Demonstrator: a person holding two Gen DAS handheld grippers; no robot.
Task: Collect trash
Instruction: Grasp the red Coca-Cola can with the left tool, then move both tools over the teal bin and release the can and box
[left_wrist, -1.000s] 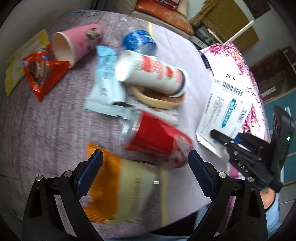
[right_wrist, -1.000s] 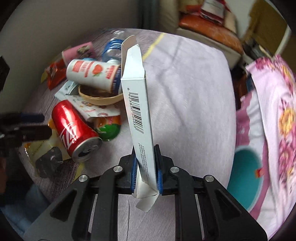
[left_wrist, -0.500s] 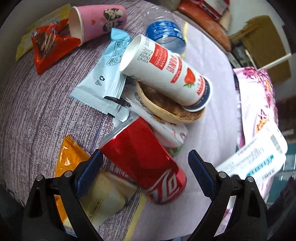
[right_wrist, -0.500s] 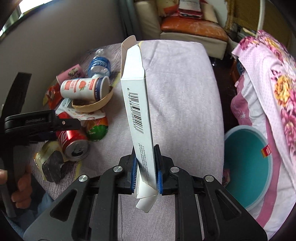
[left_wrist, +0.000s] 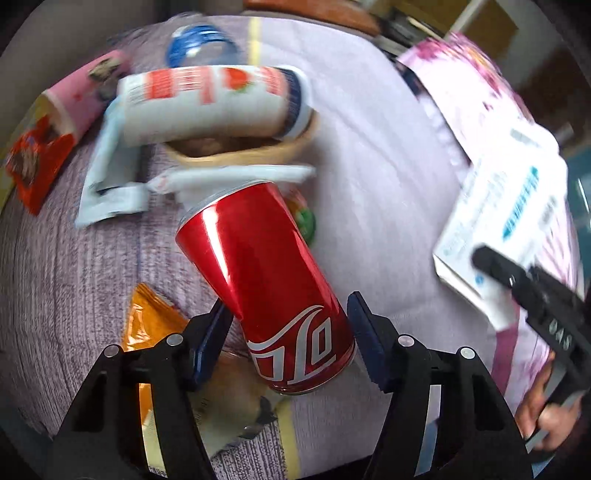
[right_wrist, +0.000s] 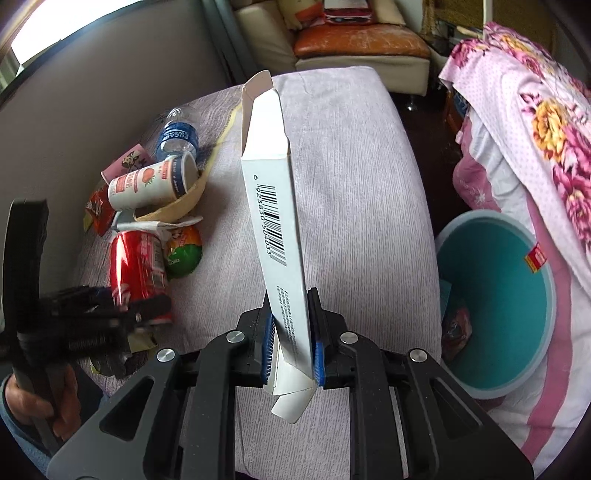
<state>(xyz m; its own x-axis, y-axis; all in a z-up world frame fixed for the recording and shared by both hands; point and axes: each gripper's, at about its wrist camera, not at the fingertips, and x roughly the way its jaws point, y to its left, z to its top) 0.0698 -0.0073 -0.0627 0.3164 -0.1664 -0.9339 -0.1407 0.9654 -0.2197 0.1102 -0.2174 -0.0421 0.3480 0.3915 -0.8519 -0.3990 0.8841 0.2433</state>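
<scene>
A red soda can (left_wrist: 266, 280) lies on its side on the purple cushion (left_wrist: 369, 177). My left gripper (left_wrist: 290, 332) is open with its jaws on either side of the can's near end, a small gap on each side. The can also shows in the right wrist view (right_wrist: 138, 266), with the left gripper (right_wrist: 107, 310) at it. My right gripper (right_wrist: 291, 347) is shut on a flattened white carton (right_wrist: 273, 210) with a barcode, held upright over the cushion. The carton shows at the right of the left wrist view (left_wrist: 506, 218). A teal trash bin (right_wrist: 495, 310) stands on the floor to the right.
A white strawberry cup (left_wrist: 210, 103) lies on a tan bowl (left_wrist: 258, 151). Around them are a pink cup (left_wrist: 81, 99), a blue-labelled bottle (left_wrist: 199, 48), a pale blue wrapper (left_wrist: 107, 184), a red wrapper (left_wrist: 33, 162) and an orange packet (left_wrist: 147, 325). A floral cloth (right_wrist: 535, 122) hangs over the bin.
My left gripper moved in on the red can and narrowed its jaws around the can's near end. My right gripper carried the carton back and right, bringing the teal bin into fuller view.
</scene>
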